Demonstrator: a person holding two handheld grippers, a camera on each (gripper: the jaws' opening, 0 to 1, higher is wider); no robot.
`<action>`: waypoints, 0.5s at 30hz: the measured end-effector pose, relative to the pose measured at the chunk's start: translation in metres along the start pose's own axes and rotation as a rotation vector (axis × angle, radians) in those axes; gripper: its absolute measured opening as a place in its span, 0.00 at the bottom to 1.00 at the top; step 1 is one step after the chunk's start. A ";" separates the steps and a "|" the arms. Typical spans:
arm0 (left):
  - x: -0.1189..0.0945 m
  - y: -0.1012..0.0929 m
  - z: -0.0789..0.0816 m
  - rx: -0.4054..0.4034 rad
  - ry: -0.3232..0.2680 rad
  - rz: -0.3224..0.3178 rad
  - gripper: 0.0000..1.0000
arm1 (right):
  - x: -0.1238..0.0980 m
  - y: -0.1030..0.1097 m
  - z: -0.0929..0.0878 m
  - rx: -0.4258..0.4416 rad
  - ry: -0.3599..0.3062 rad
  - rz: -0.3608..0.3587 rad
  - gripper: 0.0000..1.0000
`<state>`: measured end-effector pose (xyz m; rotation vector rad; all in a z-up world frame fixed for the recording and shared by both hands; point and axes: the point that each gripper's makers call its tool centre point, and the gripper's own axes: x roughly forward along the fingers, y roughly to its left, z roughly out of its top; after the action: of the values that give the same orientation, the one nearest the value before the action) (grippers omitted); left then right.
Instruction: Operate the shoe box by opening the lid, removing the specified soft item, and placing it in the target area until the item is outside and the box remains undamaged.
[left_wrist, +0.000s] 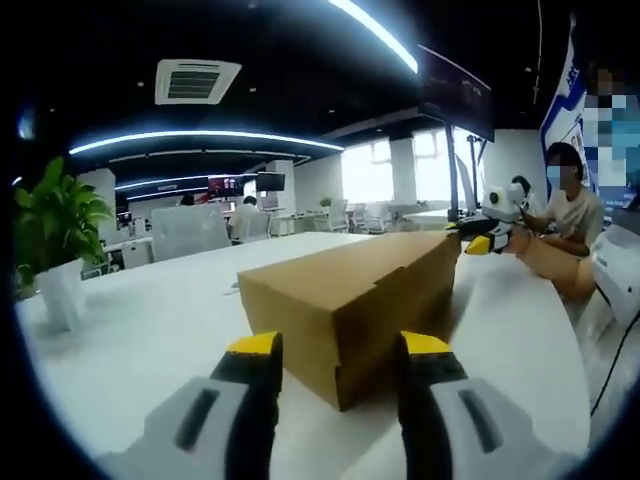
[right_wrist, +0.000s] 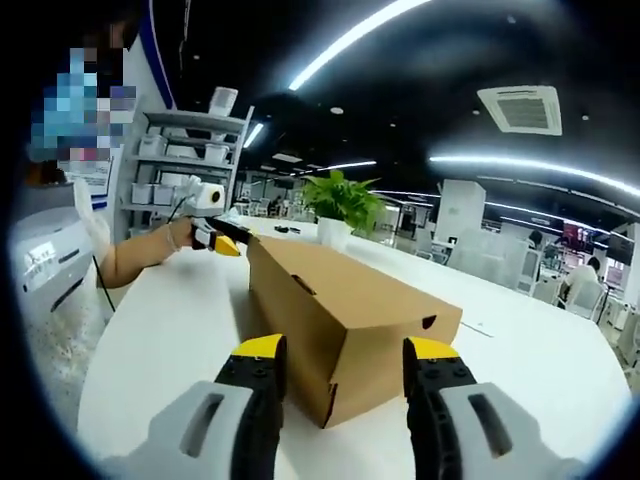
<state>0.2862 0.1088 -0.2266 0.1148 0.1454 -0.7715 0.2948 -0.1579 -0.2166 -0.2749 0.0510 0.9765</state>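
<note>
While the shoe box (left_wrist: 350, 300) lies shut on the white bench (left_wrist: 150, 330), a gripper waits at each of its short ends, so the box's long axis runs straight from one gripper to the other. In the left gripper view, the left gripper (left_wrist: 335, 385) has its yellow-tipped fingers (left_wrist: 253, 345) spread apart and holding nothing, with the near corner of the box showing in the gap between them, just ahead of the tips. At the far end of the box in that same view sits the other gripper, close to the cardboard.

From the right gripper view the picture mirrors: the right gripper (right_wrist: 340, 385) is likewise released, fingers (right_wrist: 260, 350) parted and bare, and the box (right_wrist: 345, 310) stretches away from them toward the left gripper at its far end. A small round hole marks the end face nearest the right fingers. A potted plant (right_wrist: 340, 205) stands on the bench beyond the box, well clear of it.

Neither arm looks clearly nearer; each stands close to its own end. My judgement is that the lid is not yet lifted and that opening it depends on finding which long edge is the hinge, which I cannot tell from here.
</note>
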 end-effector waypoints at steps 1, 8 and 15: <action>0.001 0.001 -0.002 0.003 0.007 0.000 0.45 | 0.001 0.000 -0.002 -0.005 0.009 -0.001 0.48; 0.005 0.003 -0.011 0.014 0.042 -0.003 0.45 | 0.006 0.001 -0.012 -0.023 0.047 0.001 0.48; 0.006 0.007 -0.015 0.031 0.054 0.010 0.42 | 0.009 -0.002 -0.021 -0.033 0.080 -0.016 0.46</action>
<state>0.2941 0.1120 -0.2416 0.1656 0.1838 -0.7614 0.3036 -0.1571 -0.2378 -0.3445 0.1051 0.9508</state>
